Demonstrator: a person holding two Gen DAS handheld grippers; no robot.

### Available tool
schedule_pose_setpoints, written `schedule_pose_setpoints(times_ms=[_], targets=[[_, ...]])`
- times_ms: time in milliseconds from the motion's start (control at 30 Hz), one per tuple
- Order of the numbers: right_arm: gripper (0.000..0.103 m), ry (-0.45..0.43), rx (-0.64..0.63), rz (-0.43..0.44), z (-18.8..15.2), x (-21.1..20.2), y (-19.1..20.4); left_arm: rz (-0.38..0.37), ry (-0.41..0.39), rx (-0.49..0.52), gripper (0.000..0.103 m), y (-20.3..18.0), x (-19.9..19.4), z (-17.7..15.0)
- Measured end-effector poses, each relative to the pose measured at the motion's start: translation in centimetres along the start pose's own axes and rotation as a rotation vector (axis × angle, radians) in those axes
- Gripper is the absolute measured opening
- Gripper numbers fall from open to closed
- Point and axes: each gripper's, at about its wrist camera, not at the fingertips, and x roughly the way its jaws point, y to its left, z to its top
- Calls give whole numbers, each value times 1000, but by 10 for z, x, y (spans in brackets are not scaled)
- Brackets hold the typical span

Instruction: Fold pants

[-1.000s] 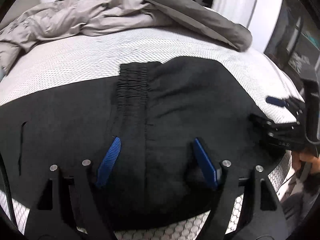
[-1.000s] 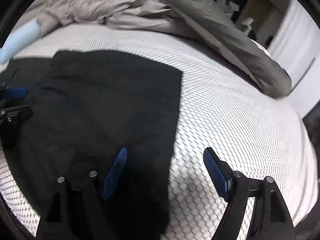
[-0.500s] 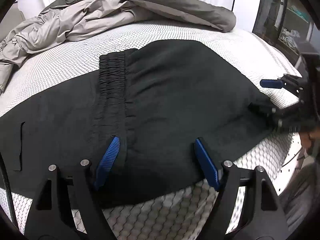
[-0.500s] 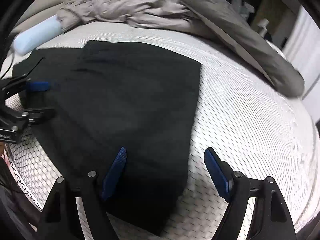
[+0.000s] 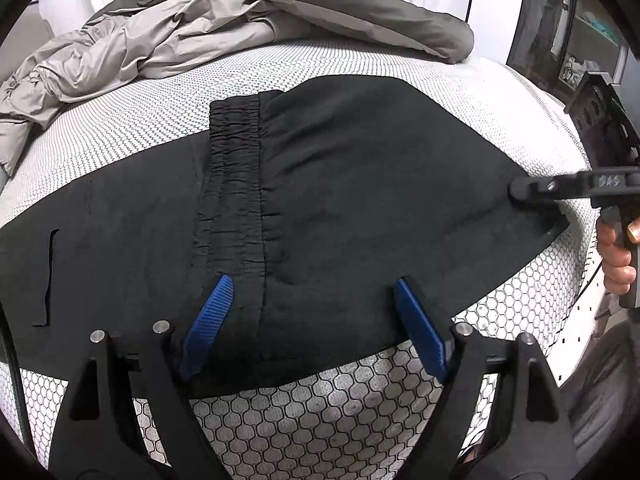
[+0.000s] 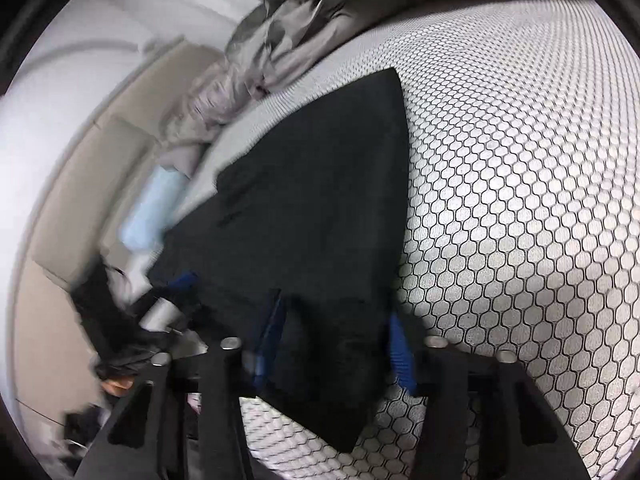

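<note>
Black pants (image 5: 360,184) lie flat on the honeycomb-patterned mattress (image 5: 328,408), partly folded, with the elastic waistband (image 5: 236,184) running down the middle. My left gripper (image 5: 312,324) is open, its blue pads straddling the near edge of the pants by the waistband. My right gripper (image 6: 336,340) has its jaws partly closed around the near corner of the pants (image 6: 320,240), with cloth between the pads; it also shows in the left wrist view (image 5: 532,192) at the right corner of the pants.
A rumpled grey-beige duvet (image 5: 168,44) is heaped at the far side of the bed. A pale blue pillow (image 6: 152,212) lies by the beige headboard (image 6: 72,208). A dark shelf unit (image 5: 576,40) stands at the right.
My right gripper has swung low and tilted onto the pants' corner, and its jaws have narrowed around the cloth. My left gripper has drawn back slightly to the near edge.
</note>
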Motion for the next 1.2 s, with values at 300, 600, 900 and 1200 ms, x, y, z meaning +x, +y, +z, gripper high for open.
schedule_pose_setpoints(times_ms=[300, 600, 900, 1200], targets=[[13, 67, 42, 19, -16, -20, -26, -27, 1, -43, 81, 19, -6, -3], [17, 43, -17, 33, -10, -11, -1, -10, 13, -76, 81, 21, -5, -2], [13, 89, -81, -70, -11, -9, -1, 8, 23, -90, 81, 19, -6, -5], [55, -133, -40, -96, 1, -52, 3, 39, -38, -311, 81, 79, -48, -9]])
